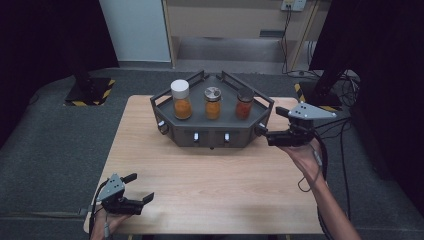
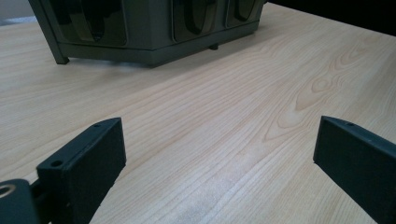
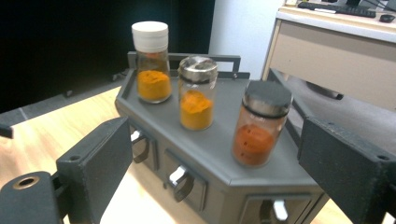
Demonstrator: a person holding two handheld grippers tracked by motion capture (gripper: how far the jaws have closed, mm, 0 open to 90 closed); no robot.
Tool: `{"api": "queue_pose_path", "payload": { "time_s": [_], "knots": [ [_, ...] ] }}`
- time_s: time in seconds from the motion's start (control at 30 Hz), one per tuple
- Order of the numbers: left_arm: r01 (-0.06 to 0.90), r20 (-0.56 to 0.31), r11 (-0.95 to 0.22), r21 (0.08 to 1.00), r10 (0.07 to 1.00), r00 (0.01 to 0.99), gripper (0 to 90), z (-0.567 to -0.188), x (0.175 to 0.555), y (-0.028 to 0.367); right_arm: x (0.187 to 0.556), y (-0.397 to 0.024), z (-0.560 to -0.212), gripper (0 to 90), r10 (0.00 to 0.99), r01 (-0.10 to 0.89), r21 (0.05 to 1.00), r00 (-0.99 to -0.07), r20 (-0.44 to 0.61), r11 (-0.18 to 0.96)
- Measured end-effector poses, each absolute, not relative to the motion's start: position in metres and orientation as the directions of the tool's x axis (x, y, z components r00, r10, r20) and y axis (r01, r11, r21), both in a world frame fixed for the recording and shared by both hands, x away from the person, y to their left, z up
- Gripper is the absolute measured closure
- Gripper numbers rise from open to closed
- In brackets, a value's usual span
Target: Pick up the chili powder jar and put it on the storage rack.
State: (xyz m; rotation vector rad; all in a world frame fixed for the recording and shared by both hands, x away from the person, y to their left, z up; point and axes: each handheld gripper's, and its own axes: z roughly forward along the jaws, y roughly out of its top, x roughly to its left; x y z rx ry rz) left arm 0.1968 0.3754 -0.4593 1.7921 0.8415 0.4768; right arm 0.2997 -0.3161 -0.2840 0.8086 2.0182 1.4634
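The red spice jar (image 3: 260, 125) stands upright at the rack's (image 1: 212, 122) right end, probably targeted, directly ahead of the wide-open right gripper (image 1: 266, 134); the left gripper (image 1: 142, 189), also open, is held well apart.

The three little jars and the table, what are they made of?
The jars look like clear glass: you can see the orange and red powder through them. One cap looks like white plastic, one shiny metal, one dark and matte. The table looks like pale wood, with grain lines, maybe a laminate.
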Motion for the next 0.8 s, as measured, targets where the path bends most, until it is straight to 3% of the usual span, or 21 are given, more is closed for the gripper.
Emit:
{"api": "queue_pose_path", "payload": {
  "time_s": [0.8],
  "knots": [
    [0.313, -0.067, -0.204, 0.927, 0.733, 0.677, 1.7, -0.459, 0.196, 0.376, 0.242, -0.344, -0.336, 9.6, 0.761, 0.216, 0.949, -0.647, -0.038, 0.230]
  ]
}}
